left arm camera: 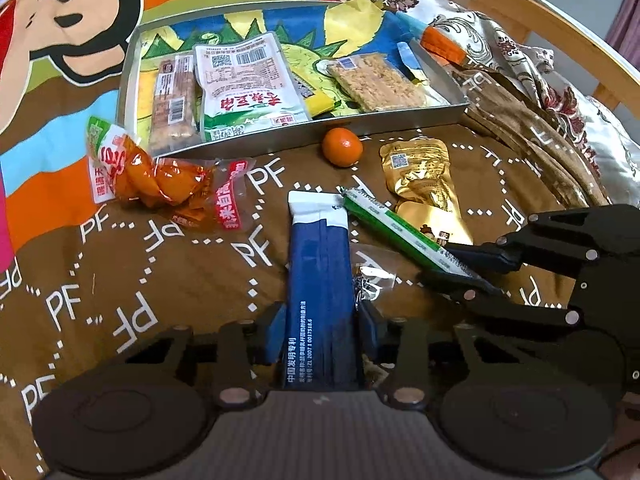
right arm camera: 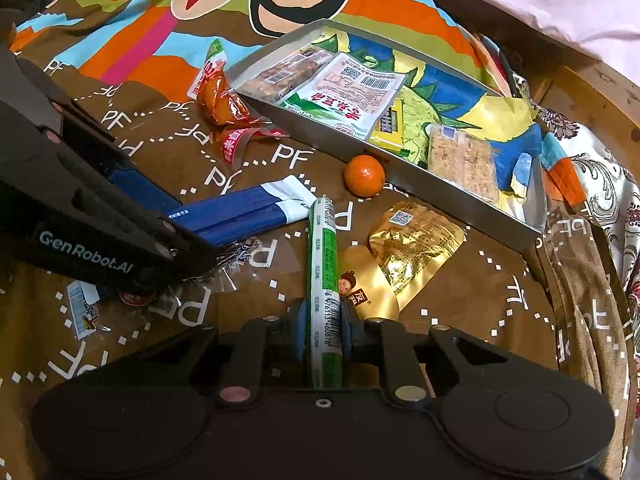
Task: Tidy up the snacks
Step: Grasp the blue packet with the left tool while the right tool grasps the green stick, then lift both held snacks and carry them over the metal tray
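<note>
1. Left wrist view: nearest me, my left gripper [left arm camera: 322, 330] pinches the blue sachet [left arm camera: 320, 280] by its near end; its far end lies on the bedspread [left arm camera: 160, 280]. I'd lift straight up before swinging to the metal tray [left arm camera: 280, 136] beyond.
2. Right wrist view: my right gripper [right arm camera: 325, 330] clamps the green sausage stick [right arm camera: 323, 256] near its end. I'd keep it clear of the mandarin [right arm camera: 364, 175] just beside the tray's near wall.

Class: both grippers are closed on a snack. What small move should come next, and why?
Probably lift both clear of the bedspread: the left gripper pinches the blue packet, the right gripper the green stick, and the tray beyond has room.
</note>
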{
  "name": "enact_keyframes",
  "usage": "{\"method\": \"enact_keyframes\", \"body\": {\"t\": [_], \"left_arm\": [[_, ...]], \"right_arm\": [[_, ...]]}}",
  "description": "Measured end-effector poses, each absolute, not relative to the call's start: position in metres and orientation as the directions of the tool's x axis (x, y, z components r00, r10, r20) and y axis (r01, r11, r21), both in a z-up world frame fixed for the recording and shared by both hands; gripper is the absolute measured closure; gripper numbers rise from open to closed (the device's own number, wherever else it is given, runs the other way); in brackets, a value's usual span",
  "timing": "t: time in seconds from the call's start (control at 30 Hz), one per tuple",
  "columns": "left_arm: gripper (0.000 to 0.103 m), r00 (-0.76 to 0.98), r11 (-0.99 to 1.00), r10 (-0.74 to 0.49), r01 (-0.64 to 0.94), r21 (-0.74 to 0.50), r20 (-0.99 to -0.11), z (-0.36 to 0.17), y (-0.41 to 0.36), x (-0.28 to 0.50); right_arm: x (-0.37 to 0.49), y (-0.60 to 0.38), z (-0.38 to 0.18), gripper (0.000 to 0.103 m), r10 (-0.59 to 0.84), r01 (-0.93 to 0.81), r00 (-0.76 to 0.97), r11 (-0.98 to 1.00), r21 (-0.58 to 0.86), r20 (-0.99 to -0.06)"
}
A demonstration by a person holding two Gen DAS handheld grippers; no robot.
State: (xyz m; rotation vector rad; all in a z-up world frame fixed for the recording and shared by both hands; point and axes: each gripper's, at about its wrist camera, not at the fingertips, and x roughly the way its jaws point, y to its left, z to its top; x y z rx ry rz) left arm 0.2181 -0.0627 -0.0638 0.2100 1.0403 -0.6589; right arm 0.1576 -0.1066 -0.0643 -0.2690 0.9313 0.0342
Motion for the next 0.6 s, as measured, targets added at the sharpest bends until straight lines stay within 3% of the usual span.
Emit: {"method": "enact_keyframes", "body": {"t": [0.6], "left_arm": [[0.056,0.311,0.798,-0.428,0.57,-0.194,-0.848,-0.0693,-0.0594,0.2237]], "right_arm": [[0.1631,-0.1111,-0.0669,0.079,-0.051,-0.14,0.588,0.977,-0.163,-0.807]]}}
